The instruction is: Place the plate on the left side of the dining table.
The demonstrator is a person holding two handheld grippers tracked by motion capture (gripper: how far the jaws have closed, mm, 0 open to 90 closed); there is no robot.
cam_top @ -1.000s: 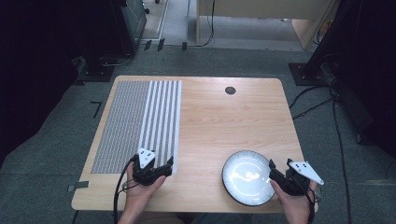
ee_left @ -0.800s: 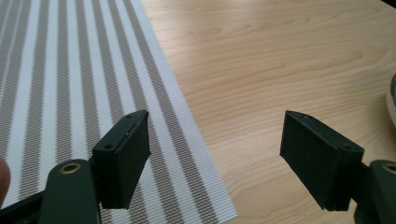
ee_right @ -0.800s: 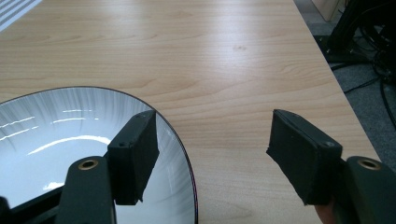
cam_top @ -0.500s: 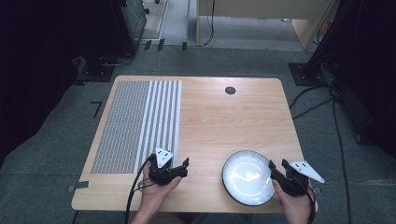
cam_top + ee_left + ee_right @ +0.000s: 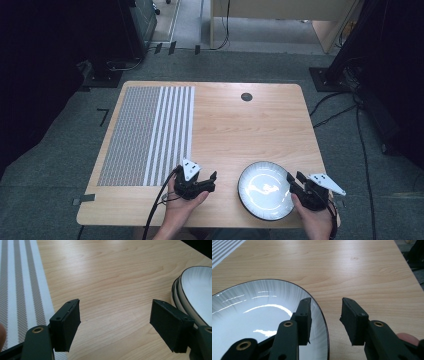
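Judging from its glossy glaze, the plate (image 5: 265, 190) was taken to be ceramic: stiff, fairly heavy for its size, slippery on the face and breakable if dropped or knocked on the worktop (image 5: 240, 125). The thin raised rim was judged the only good place to take hold, with one jaw above it and one below or outside.

In the high view, the plate was seen near the front edge of the worktop, toward the right. The right gripper (image 5: 298, 181) was placed at the plate's right rim, and the left gripper (image 5: 209, 181) was seen well apart from the plate's left side, just in front of the striped mat (image 5: 150, 135).

In the left gripper view, the jaws were seen wide open with nothing but bare wood between them. The plate (image 5: 197, 295) lay outside the jaws, beyond the right one, and looked like two plates stacked, though this could not be told for sure. The mat (image 5: 20, 290) was on the other side.

In the right gripper view, the jaws had just been closing and were seen about half open. The dark rim of the plate (image 5: 262, 315) passed between them: the left jaw was over the white face, the right jaw outside over the wood. The pads did not seem to press on the rim yet, so the plate was not judged as held.
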